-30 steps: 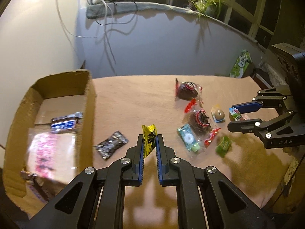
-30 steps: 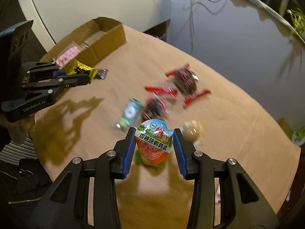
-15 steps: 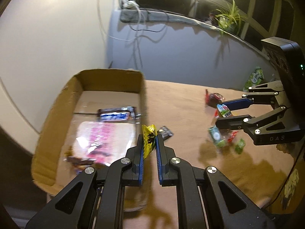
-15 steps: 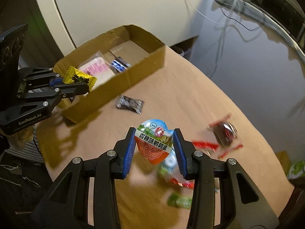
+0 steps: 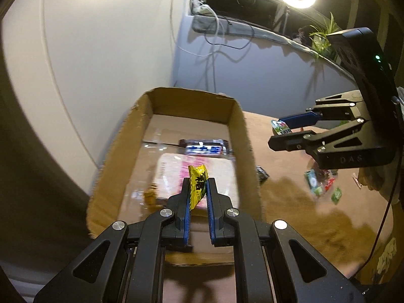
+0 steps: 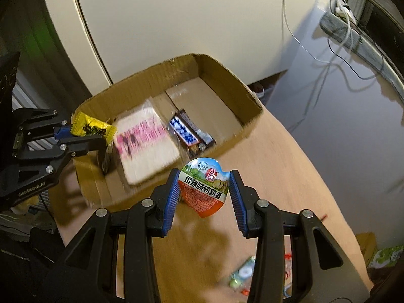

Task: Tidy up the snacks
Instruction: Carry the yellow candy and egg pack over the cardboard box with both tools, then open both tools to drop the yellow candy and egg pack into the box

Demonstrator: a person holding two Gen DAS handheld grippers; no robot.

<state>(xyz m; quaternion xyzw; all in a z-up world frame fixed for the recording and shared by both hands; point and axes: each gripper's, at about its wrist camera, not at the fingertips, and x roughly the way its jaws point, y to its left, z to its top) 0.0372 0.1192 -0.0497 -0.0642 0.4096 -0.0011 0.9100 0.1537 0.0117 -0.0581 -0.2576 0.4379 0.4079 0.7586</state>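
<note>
two snacks up in the air at once, one per hand.

from the left wrist view: left hand-held gripper [image 5: 198, 192] pressed tight on a yellow candy wrapper [image 5: 197, 185], pinched by its lower end so the rest stands clear above the pads. poised over the near part of the cardboard box [image 5: 242, 151], probably to drop straight in. down in the box, a pink-printed clear packet [image 5: 214, 169] and a dark chocolate bar with a blue label [image 5: 204, 148]. off to the right, right hand-held gripper [image 5: 284, 132] seen side-on above the brown counter [image 5: 285, 202], only a sliver of its load showing between the pads. loose sweets on the counter [image 5: 320, 184] smeared by blur, kinds hard to tell; a small dark packet [image 5: 261, 173] half hidden behind the box wall. something brownish beside the pink packet, unreadable.

from the right wrist view: right hand-held gripper [image 6: 203, 192] part spread, clamped on the two sides of a sealed snack cup with a printed lid [image 6: 203, 185], lid facing the camera, hanging just outside the near box wall [image 6: 242, 126]. at the left edge, the yellow wrapper [image 6: 92, 128] lying flat in the other gripper over the box's left end. box contents streaked by motion, print on the pink packet [image 6: 144, 136] illegible. box floor under the packets hidden. leftover sweets at the bottom edge [image 6: 240, 275] cut off by the gripper frame.
</note>
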